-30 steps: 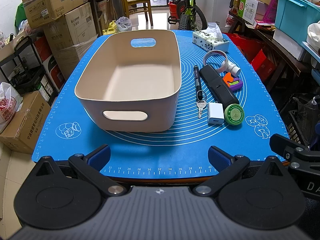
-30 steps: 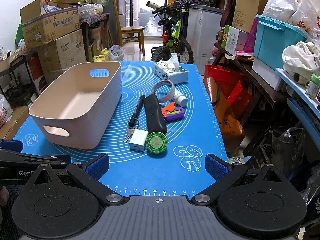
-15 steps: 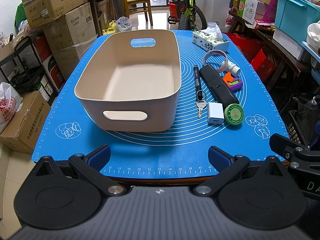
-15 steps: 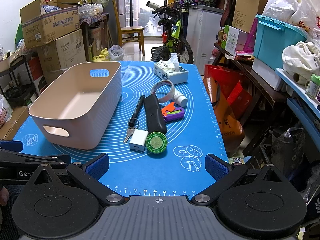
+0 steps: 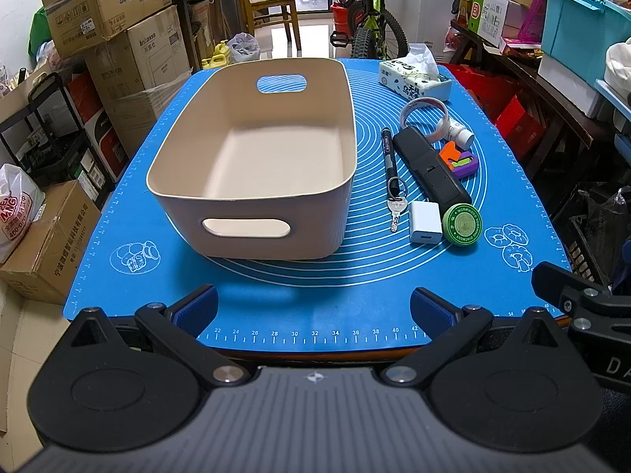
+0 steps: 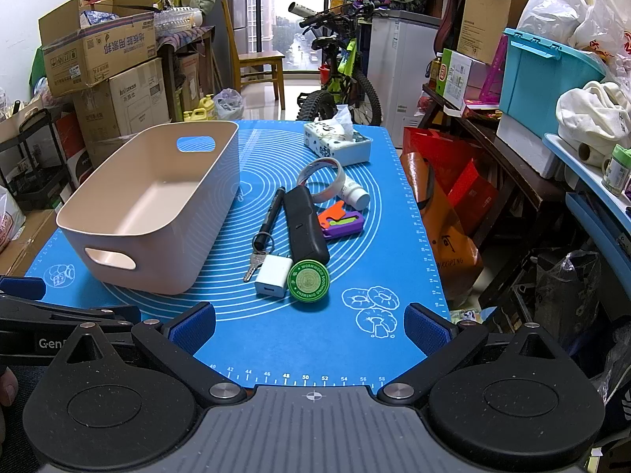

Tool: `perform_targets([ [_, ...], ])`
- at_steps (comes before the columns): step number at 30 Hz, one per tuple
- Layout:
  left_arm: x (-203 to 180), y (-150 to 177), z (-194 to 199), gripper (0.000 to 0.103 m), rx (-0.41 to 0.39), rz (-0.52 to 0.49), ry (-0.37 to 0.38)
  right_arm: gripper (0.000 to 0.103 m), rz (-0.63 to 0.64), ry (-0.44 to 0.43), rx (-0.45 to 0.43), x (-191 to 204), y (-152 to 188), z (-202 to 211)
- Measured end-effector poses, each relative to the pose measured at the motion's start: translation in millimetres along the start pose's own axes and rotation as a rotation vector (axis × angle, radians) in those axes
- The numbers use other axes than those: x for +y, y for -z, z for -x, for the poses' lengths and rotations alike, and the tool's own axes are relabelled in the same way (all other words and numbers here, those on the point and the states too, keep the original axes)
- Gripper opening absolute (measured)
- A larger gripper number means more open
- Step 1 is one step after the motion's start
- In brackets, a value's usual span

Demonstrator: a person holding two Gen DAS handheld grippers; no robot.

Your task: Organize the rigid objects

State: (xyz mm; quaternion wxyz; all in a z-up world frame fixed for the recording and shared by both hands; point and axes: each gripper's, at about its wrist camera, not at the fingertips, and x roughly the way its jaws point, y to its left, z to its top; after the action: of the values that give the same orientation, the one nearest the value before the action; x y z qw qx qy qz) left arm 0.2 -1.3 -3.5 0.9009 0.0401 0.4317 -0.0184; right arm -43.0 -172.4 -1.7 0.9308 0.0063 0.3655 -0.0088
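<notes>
An empty beige bin [image 5: 221,193] [image 6: 118,236] stands on the blue mat [image 5: 315,276] [image 6: 394,236]. To its right lie a black pen [image 5: 390,155] [image 6: 270,216], keys [image 5: 396,213], a black remote-like case [image 5: 430,167] [image 6: 303,224], a white charger [image 5: 424,222] [image 6: 273,276], a green round tin [image 5: 461,224] [image 6: 308,280], an orange-purple toy [image 5: 459,159] [image 6: 341,220], a white ring [image 5: 424,116] and a small white bottle [image 5: 461,132]. My left gripper [image 5: 313,307] and right gripper [image 6: 309,323] are open and empty at the mat's near edge.
A tissue box [image 5: 414,79] [image 6: 337,142] sits at the mat's far right. Cardboard boxes [image 5: 118,31] stand left, a bicycle [image 6: 343,79] behind, shelves and a teal crate [image 6: 544,79] right. The other gripper shows at the right edge [image 5: 583,299] and left edge [image 6: 59,315].
</notes>
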Motion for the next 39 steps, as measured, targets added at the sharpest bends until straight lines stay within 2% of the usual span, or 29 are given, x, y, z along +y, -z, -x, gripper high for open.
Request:
perform_targets([
  [35, -1.9, 2.4, -0.1, 0.102, -0.008, -0.005, -0.011, 0.101, -0.008, 0.007, 0.008, 1.6, -0.6, -0.6],
  [39, 2.1, -3.2, 2.6, 0.102, 0.01, -0.014, 0.015, 0.101, -0.04, -0.005, 0.017, -2.4, -4.9, -2.1],
])
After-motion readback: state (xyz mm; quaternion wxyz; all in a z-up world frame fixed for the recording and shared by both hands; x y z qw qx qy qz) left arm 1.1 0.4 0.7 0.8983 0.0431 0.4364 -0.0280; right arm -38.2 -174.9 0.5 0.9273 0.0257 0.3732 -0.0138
